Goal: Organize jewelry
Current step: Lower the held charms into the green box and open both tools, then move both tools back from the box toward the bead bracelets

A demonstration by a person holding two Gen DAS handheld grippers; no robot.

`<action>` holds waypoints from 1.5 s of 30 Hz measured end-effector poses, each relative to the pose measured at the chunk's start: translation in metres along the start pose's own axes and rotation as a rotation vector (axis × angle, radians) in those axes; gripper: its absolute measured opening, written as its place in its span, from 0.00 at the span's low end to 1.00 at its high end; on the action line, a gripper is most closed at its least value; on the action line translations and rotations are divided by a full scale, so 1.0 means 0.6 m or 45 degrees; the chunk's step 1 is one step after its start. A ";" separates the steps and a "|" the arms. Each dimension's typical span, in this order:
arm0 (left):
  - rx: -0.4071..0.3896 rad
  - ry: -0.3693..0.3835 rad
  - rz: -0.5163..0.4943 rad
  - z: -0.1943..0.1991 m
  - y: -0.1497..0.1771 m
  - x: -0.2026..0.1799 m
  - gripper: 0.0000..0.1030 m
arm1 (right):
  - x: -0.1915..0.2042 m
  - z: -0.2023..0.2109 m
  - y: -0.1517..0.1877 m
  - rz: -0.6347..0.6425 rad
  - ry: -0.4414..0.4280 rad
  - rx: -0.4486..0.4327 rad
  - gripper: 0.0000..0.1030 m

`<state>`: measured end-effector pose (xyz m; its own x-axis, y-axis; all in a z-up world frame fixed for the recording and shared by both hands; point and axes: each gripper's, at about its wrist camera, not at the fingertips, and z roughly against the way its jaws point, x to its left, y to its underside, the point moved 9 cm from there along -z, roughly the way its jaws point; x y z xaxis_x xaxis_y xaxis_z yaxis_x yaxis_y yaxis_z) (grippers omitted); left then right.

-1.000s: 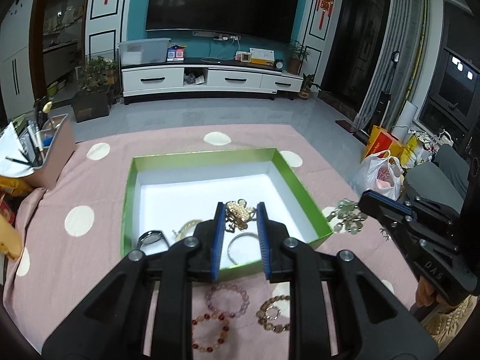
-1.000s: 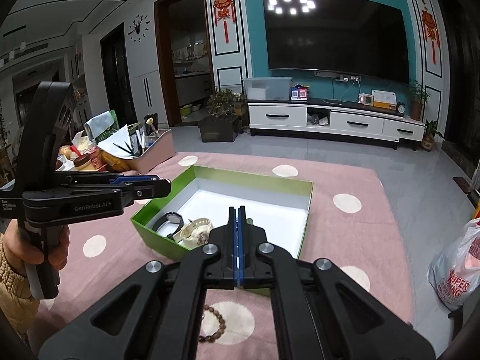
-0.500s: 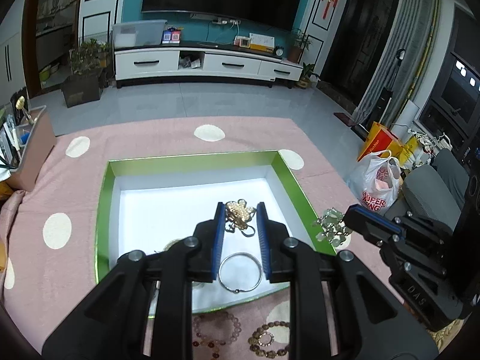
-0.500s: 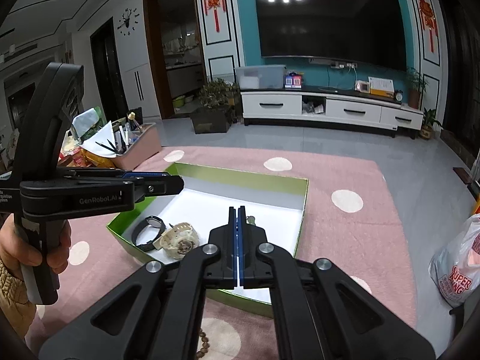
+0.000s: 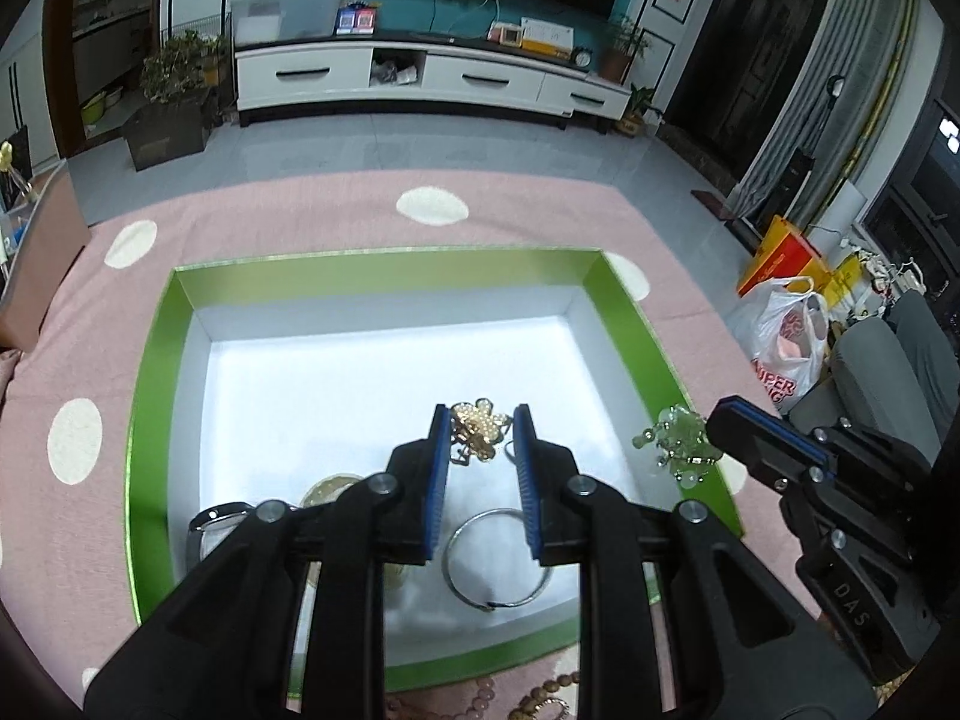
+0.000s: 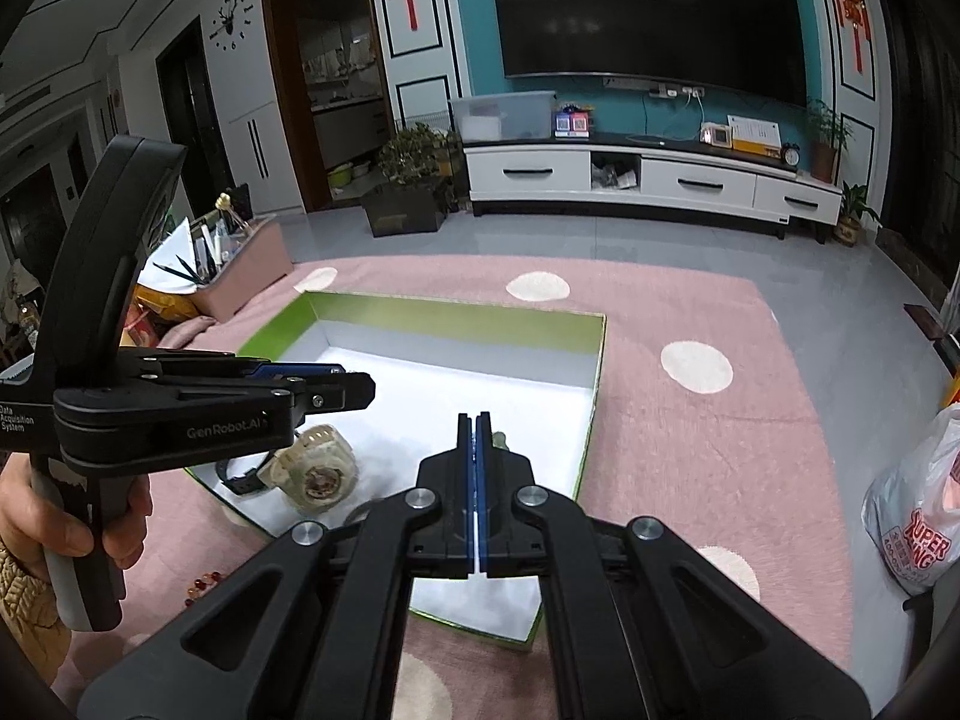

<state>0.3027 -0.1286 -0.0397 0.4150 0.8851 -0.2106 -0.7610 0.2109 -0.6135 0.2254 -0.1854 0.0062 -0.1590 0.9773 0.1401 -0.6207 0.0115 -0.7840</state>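
A green box (image 5: pixel 624 300) with a white floor lies on the pink cloth; it also shows in the right wrist view (image 6: pixel 456 315). My left gripper (image 5: pixel 480 420) is shut on a gold pearl ornament (image 5: pixel 477 429) and holds it above the box floor. My right gripper (image 6: pixel 475 420) is shut on a pale green bead piece (image 5: pixel 678 441), which hangs over the box's right wall. In the box lie a silver bangle (image 5: pixel 492 576), a beige watch (image 6: pixel 315 471) and a black watch (image 6: pixel 240 480).
Bead bracelets (image 5: pixel 540 699) lie on the cloth before the box's near wall. A pink organiser (image 6: pixel 240 276) stands at the cloth's left. A white shopping bag (image 5: pixel 786 342) sits on the floor to the right.
Both grippers have moved forward over the box, each still holding its piece. The green bead piece now hangs at the box's right wall.
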 end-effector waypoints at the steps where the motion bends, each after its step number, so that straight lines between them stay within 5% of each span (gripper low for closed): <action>1: 0.010 -0.003 0.003 -0.008 0.001 0.002 0.20 | -0.002 -0.005 0.002 -0.001 -0.001 0.007 0.00; 11: 0.061 -0.024 0.012 -0.041 0.015 0.016 0.22 | -0.010 -0.027 0.017 -0.012 -0.006 0.046 0.00; 17: 0.044 -0.030 0.008 -0.037 0.015 0.017 0.49 | -0.014 -0.025 0.022 -0.046 -0.026 0.052 0.01; 20: 0.022 -0.044 0.012 -0.023 0.015 0.020 0.68 | -0.013 -0.015 0.025 -0.054 -0.026 0.045 0.11; 24: -0.006 -0.059 0.029 0.002 0.017 0.030 0.80 | -0.011 0.005 0.028 -0.059 -0.033 0.026 0.12; 27: -0.024 -0.065 0.045 0.027 0.024 0.040 0.87 | -0.007 0.022 0.032 -0.061 -0.035 0.013 0.28; 35: -0.053 -0.049 0.136 0.087 0.058 0.076 0.90 | 0.006 0.077 0.049 -0.072 -0.039 -0.029 0.38; 45: -0.045 -0.186 0.085 0.151 0.157 0.098 0.90 | 0.026 0.119 0.099 -0.076 -0.043 -0.010 0.42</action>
<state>0.2100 -0.0193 -0.0409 0.2852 0.9481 -0.1405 -0.7653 0.1370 -0.6289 0.1310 -0.1846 0.0050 -0.1475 0.9672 0.2067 -0.6237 0.0712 -0.7784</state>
